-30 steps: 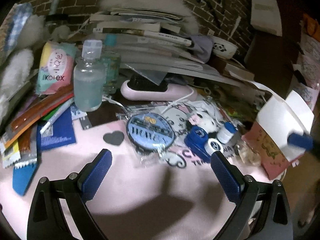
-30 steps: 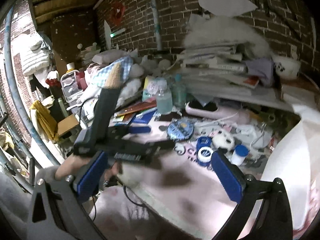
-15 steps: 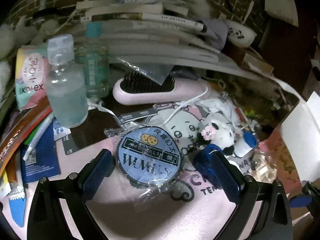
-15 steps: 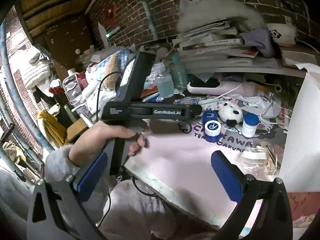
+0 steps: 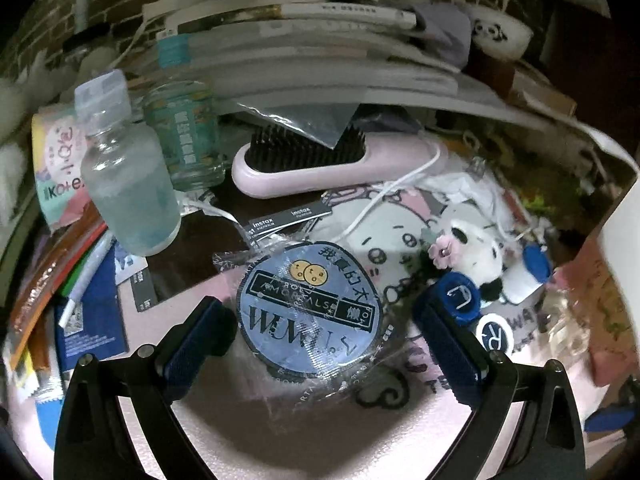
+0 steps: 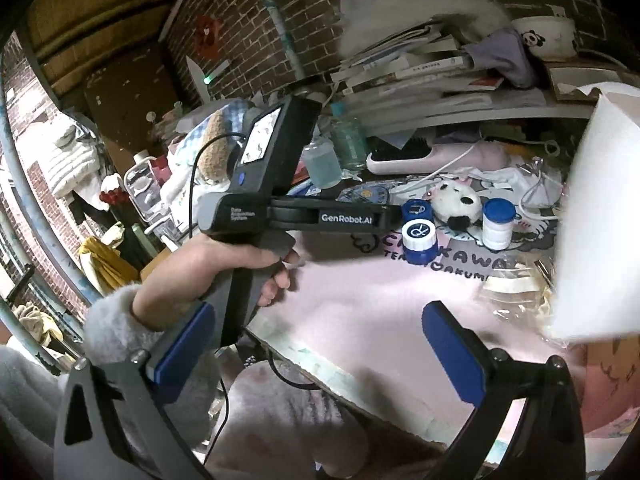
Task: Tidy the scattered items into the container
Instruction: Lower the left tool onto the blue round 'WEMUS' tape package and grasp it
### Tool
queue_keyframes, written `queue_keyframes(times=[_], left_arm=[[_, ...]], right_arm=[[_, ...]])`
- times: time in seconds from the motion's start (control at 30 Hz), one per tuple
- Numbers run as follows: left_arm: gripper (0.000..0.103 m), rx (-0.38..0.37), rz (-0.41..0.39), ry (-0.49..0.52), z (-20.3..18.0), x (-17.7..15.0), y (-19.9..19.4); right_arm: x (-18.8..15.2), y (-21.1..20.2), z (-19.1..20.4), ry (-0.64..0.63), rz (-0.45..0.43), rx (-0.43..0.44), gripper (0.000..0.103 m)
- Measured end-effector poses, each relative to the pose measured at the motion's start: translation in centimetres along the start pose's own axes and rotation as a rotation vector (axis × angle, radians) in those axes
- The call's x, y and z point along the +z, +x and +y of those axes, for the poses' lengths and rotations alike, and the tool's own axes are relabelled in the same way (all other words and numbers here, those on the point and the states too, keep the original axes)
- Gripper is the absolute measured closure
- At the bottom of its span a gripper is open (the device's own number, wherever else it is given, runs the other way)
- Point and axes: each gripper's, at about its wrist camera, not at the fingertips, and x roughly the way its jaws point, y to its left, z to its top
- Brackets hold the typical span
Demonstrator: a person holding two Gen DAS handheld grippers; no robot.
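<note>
Left gripper [image 5: 320, 328] low over the pink mat [image 5: 304, 432], fingers spread wide to either side of a round blue badge [image 5: 310, 312] in clear wrap, not touching it as far as can be told. Badge flat on the mat, its far edge near two black instax strips [image 5: 288, 218]. Just right of the right finger, a blue lens case [image 5: 458, 296] with caps marked L and R, and beyond that a panda plush [image 5: 476, 248] and a small white bottle with blue cap [image 5: 528, 276]. Farther back, a pink hairbrush [image 5: 332, 168] lying on its side with bristles up, a white cable [image 5: 384, 196] trailing across it. To the left, a clear bottle [image 5: 128, 184] upright, a green-labelled bottle [image 5: 188, 140] just behind it, a Kotex pack [image 5: 56, 168] and a heap of packets and pens at the mat's edge. Stacked books [image 5: 304, 40] along the back. Right gripper [image 6: 320, 348] held off the table's near edge, fingers wide apart and holding nothing. From that side, a hand [image 6: 216, 272] in a fleecy sleeve gripping the left tool's handle. At far right, a white box wall [image 6: 596, 220], likely the container, interior out of sight.
</note>
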Motion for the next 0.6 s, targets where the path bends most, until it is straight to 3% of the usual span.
queue_keyframes(times=[0.3, 0.37, 0.43, 0.6], left_arm=[[0.006, 0.055, 0.020, 0.042, -0.79, 0.01, 0.37], [0.011, 0.071, 0.019, 0.047, -0.79, -0.01, 0.32], [0.024, 0.084, 0.013, 0.043, -0.57, 0.12, 0.23], [0.034, 0.086, 0.008, 0.043, -0.06, 0.18, -0.02]], right_arm=[[-0.29, 0.07, -0.42, 0.021, 0.004, 0.028, 0.000], [-0.36, 0.05, -0.48, 0.023, 0.004, 0.035, 0.000], [-0.42, 0.04, -0.59, 0.027, 0.003, 0.040, 0.000], [-0.48, 0.12, -0.89, 0.035, 0.005, 0.055, 0.000]])
